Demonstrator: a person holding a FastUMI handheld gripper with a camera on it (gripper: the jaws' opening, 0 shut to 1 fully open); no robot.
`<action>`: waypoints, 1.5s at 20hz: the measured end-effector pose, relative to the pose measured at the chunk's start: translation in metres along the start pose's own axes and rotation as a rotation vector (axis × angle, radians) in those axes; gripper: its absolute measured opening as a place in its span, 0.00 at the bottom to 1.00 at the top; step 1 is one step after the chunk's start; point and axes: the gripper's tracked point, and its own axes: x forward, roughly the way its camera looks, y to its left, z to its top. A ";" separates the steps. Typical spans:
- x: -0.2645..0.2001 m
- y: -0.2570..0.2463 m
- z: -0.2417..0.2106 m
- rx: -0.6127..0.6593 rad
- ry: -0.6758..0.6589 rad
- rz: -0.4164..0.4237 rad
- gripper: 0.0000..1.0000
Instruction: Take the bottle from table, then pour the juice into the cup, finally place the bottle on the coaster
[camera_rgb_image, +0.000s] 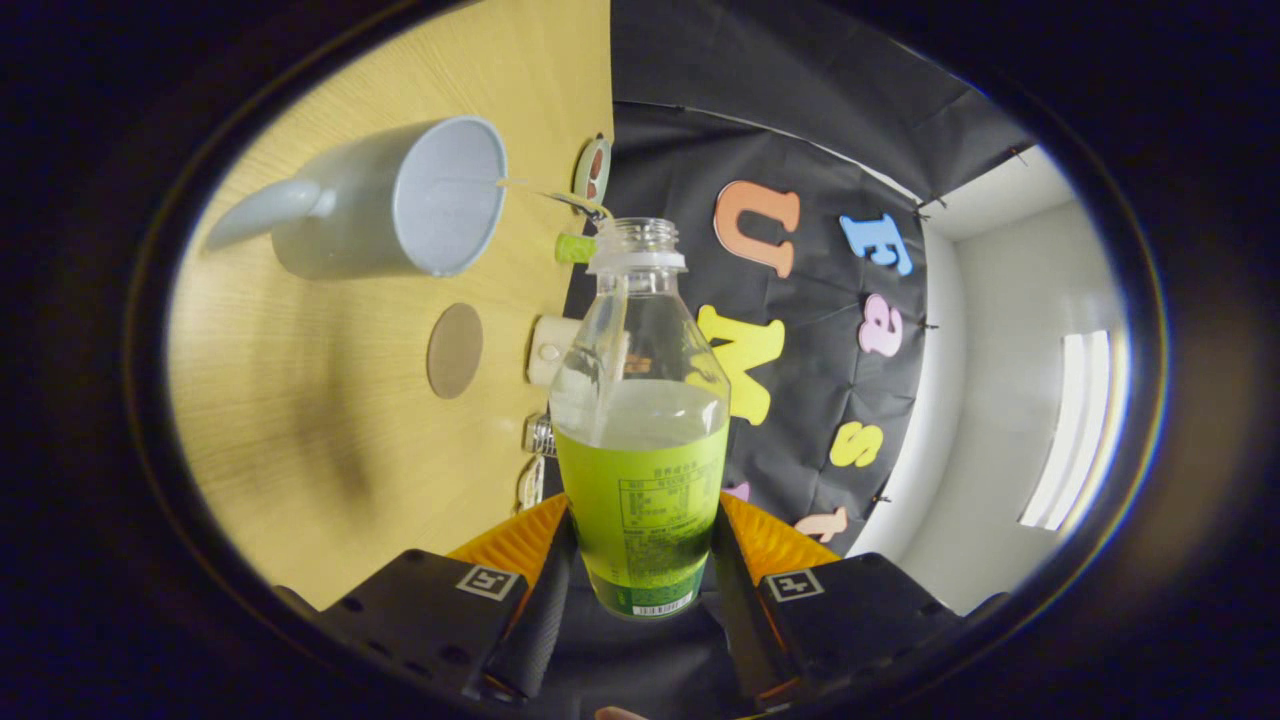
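Note:
A clear, uncapped plastic bottle (640, 420) with green juice in its lower part and a green label sits between my fingers, and my gripper (645, 560) is shut on its lower body. The view is rolled, so the wooden table (330, 440) stands on its side beside the bottle. That puts the bottle tipped over, with its mouth toward the pale grey-blue cup (400, 200) beyond the fingers. A thin streak runs from the bottle's mouth to the cup's rim. The round brown coaster (455, 350) lies on the table between the cup and my fingers.
Along the table's back edge by the black cloth wall are a small green cap (575, 247), a cream-coloured block (550, 350), a round ornament (592, 168) and some small clear items (538, 435). A white wall with a bright window (1075, 430) lies beyond the cloth.

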 end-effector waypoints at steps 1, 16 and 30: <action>0.000 -0.001 0.000 -0.002 0.000 0.001 0.75; 0.002 -0.014 -0.003 -0.028 0.001 -0.012 0.75; 0.002 -0.027 -0.002 -0.083 -0.003 -0.031 0.75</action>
